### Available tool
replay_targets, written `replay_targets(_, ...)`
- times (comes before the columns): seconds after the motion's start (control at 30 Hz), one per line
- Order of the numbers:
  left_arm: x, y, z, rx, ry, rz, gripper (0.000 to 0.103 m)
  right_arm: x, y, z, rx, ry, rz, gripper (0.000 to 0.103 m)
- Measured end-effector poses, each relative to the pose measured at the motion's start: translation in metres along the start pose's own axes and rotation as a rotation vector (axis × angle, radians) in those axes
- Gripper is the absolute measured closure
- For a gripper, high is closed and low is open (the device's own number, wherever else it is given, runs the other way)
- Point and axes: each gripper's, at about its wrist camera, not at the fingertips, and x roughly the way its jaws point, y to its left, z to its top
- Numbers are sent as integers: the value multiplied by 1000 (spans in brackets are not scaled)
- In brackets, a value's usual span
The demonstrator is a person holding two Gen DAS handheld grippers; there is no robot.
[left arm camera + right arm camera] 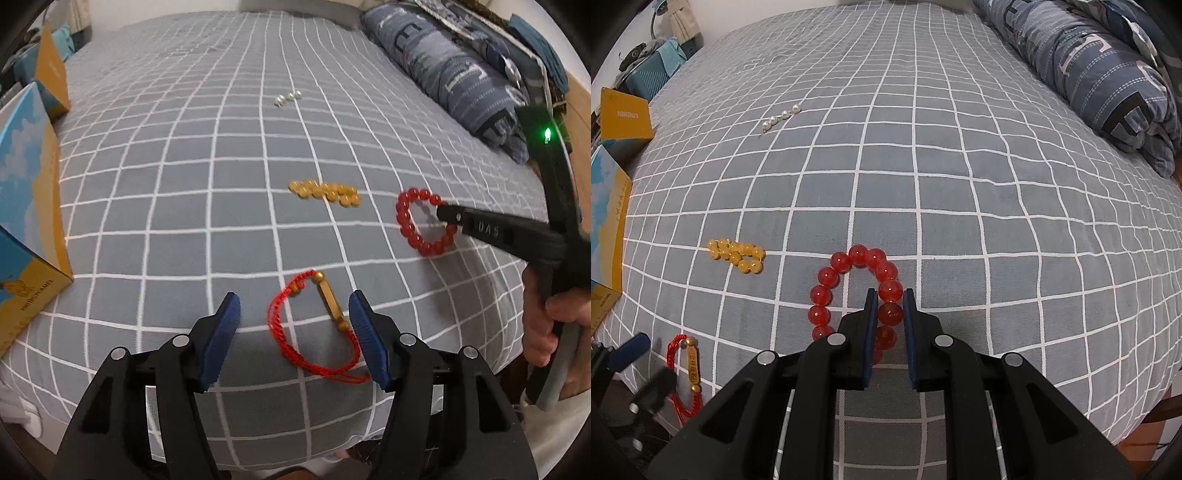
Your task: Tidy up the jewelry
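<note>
On the grey checked bedsheet, a red cord bracelet with a gold bar lies between the blue fingers of my left gripper, which is open; the right pad is close to the bar's end. In the right wrist view the same cord bracelet sits beside my left gripper. My right gripper is shut on one bead of a red bead bracelet, which rests on the sheet. From the left wrist view the red bead bracelet lies at the tip of my right gripper.
A yellow bead bracelet and a short pearl strand lie further up the bed. Blue-and-yellow boxes stand along the left edge. A folded blue quilt fills the right side. A hand holds the right gripper's handle.
</note>
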Motion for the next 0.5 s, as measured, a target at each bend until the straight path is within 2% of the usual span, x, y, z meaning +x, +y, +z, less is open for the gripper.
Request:
replay_targets(0.1,6,-3,-2,9,12,7,43,0,1,1,-2,2,-1,90)
replay_targets(0.17,11,-2,-3,4,30,5,50,0,1,1,-5,1,-1,90)
replay_targets(0.3,19,-2,-4,20,63,35,99,0,-1,1,-4,-1,0,90)
replay_targets(0.5,11,4,-2,-3,39,0,100,-6,2,1,5,-22,10,90)
